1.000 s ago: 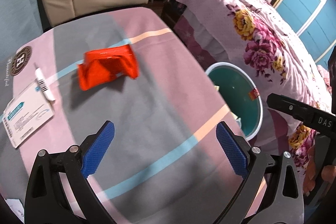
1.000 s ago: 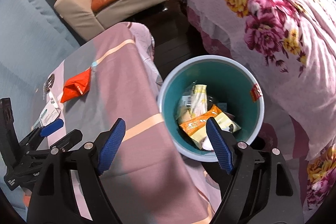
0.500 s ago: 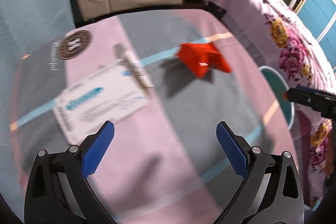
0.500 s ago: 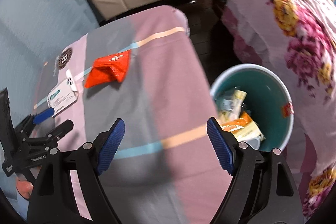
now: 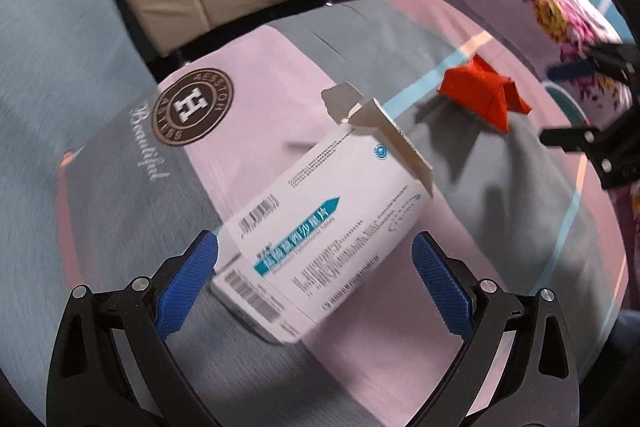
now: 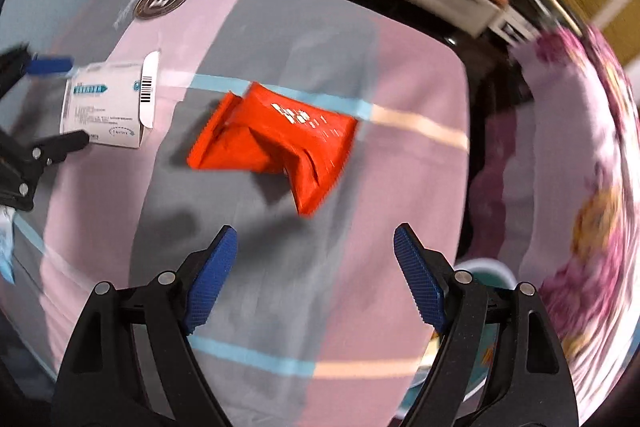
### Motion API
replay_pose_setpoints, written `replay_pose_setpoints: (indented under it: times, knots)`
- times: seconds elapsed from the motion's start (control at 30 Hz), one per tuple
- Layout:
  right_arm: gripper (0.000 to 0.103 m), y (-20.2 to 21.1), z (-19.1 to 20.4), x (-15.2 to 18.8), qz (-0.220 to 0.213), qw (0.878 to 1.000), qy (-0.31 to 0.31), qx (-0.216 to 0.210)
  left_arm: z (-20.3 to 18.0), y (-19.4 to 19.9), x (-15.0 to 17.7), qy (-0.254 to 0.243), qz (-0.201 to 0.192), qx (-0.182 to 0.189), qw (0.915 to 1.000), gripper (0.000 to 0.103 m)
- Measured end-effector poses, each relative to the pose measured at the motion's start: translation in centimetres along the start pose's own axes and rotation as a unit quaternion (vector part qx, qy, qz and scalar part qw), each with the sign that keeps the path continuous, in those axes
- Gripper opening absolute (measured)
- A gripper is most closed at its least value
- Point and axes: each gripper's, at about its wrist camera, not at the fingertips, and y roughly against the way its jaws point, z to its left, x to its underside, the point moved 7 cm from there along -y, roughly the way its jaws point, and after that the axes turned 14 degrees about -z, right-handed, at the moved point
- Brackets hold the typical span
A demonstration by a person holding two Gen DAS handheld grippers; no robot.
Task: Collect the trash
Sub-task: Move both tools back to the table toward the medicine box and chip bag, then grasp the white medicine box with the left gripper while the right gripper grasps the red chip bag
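Left gripper (image 5: 314, 277) fingers spread wide, straddling the near end of the white medicine box (image 5: 324, 227) on the bench (image 5: 500, 227); advise centring, then closing across its narrow sides. Box flat, end flap torn open. Right gripper (image 6: 314, 275) fingers open, empty, near the crumpled red wrapper (image 6: 276, 143).

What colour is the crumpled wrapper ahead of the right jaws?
Bright red-orange, with small white print; the wrapper shows best in the right wrist view.
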Motion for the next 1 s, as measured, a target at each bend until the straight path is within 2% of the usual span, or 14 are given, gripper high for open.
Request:
replay_pose_setpoints:
  times: [0.3,0.43,0.53,0.57,0.6,0.83,1.0]
  knots:
    - [0.077,-3.5,1.4,-3.3,0.024,0.994,0.093,-0.051,-0.4,-1.8,0.0,-0.044,0.004,0.068,0.9967,0.098]
    - [0.076,-4.9,1.2,-3.8,0.047,0.991,0.104,-0.075,-1.3,-2.3,0.1,-0.063,0.012,0.095,0.9934,0.098]
    - [0.076,-5.5,0.9,-3.6,0.056,0.99,0.089,-0.089,-2.1,-2.6,0.4,-0.081,0.018,0.105,0.991,0.098]
    - [0.068,-5.5,0.8,-3.5,0.057,0.99,0.081,-0.096,-2.2,-2.8,0.5,-0.084,0.021,0.106,0.9905,0.098]
    - [0.064,-5.5,0.8,-3.5,0.057,0.99,0.074,-0.101,-2.4,-2.9,0.7,-0.087,0.025,0.109,0.99,0.098]
    - [0.043,-4.2,0.8,-3.3,0.043,0.993,0.042,-0.103,-3.2,-3.2,0.8,-0.097,0.03,0.114,0.9884,0.098]
    - [0.039,-3.0,1.2,-2.5,0.037,0.994,0.019,-0.098,-3.1,-4.0,0.6,-0.075,0.037,0.114,0.99,0.097]
